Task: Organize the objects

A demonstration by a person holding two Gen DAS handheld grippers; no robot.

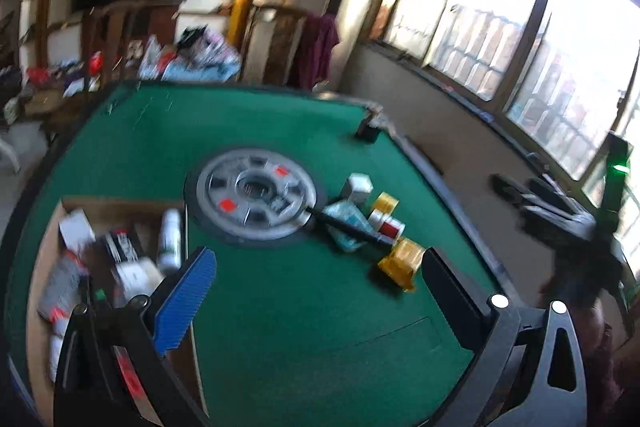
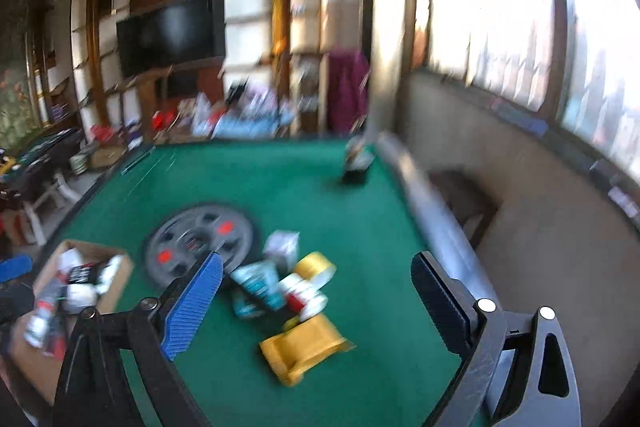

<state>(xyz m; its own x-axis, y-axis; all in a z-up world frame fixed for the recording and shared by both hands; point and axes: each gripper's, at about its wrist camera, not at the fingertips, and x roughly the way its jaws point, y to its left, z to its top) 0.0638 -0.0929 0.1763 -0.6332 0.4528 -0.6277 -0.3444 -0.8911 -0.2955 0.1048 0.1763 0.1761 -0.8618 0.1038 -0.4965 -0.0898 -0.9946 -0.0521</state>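
Pile (image 2: 288,291) lay loose on green table (image 2: 304,187), box (image 2: 116,283) well left | right gripper (image 2: 316,295) jaws apart, empty; left gripper (image 1: 316,291) likewise | risk: cans in pile could roll if nudged.

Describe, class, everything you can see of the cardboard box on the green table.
The cardboard box is brown, shallow and open-topped, looking like plain corrugated card. It sits flat on the green table at its left side, beside the round grey disc. It is already partly filled with a jumble of small packages, among them a white bottle lying against its right wall. Blur hides the labels. Neither gripper touches it.
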